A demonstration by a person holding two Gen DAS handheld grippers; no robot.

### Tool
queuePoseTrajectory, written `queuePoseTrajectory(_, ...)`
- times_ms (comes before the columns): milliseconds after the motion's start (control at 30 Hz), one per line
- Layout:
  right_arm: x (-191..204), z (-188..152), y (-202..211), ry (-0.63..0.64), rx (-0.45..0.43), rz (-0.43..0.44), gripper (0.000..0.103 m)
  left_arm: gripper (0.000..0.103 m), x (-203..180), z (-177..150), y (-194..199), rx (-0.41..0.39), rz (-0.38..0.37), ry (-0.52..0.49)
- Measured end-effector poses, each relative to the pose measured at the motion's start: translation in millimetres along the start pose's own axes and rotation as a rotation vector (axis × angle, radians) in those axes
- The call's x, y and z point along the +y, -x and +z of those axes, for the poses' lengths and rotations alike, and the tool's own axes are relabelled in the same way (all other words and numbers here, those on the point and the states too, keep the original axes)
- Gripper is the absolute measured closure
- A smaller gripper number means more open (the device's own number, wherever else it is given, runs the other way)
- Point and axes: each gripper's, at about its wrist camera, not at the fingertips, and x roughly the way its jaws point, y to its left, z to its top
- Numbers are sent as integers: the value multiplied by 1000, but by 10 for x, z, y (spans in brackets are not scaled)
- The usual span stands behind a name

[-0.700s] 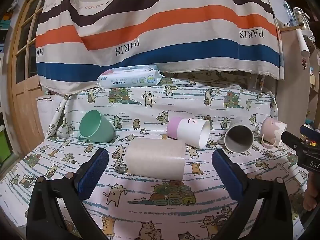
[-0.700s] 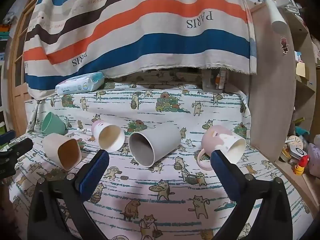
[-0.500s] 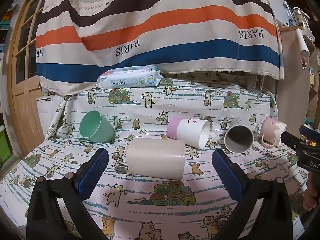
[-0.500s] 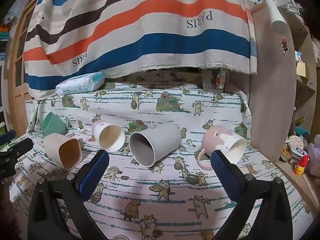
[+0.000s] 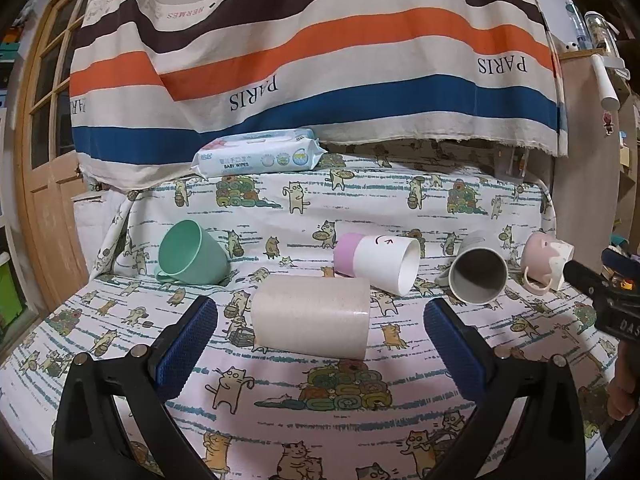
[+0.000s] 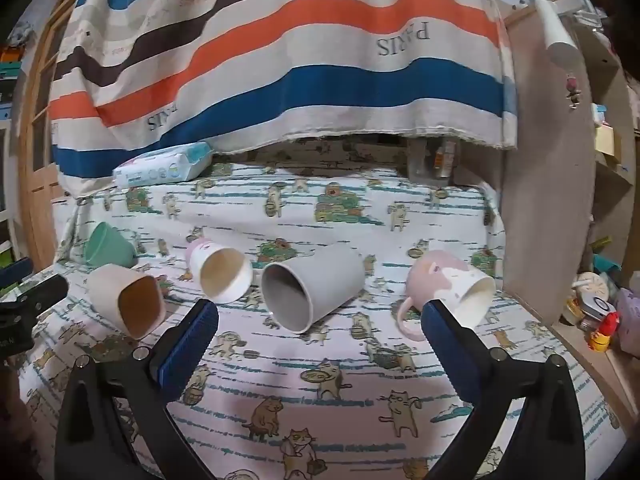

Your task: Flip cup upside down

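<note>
Between the spread blue pads of the left gripper (image 5: 320, 332) lies the speckled beige squarish plastic cup (image 5: 311, 322), on its side, side-on to the camera, not touched by either pad. Right gripper (image 6: 320, 332) jaws also spread wide, holding nothing; the grey round cup (image 6: 310, 292) lies on its side just beyond them, mouth toward the camera. Further out on the cat-print cloth (image 5: 320, 420): white paper cup with a pink band (image 5: 376, 264), mint green mug (image 5: 191, 253) and pink-and-white handled mug (image 6: 448, 288), all tipped over too. A pack of baby wipes (image 5: 258, 156) sits at the back under the striped hanging fabric (image 5: 312, 52).

Progress: nothing done as far as visible, no cup stands mouth-down and none is gripped. Left looks lined up on the beige cup, probably the first target. Left to do: close in, pinch, lift, rotate, set down on the rim.
</note>
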Motion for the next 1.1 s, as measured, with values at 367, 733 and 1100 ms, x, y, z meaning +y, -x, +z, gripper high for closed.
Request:
queuePoseTrajectory(367,32,-5,-17,14,6,37,1,0,-19,-12,1,-10,-2,0)
queuePoseTrajectory(733,26,-11,-15,4,3,12,1,0,-22,-17,4,-15,-5,0)
queuePoseTrajectory(1100,8,-3,-1,-4,2,-7,1,0,-19,-25,11,-15,-3,1)
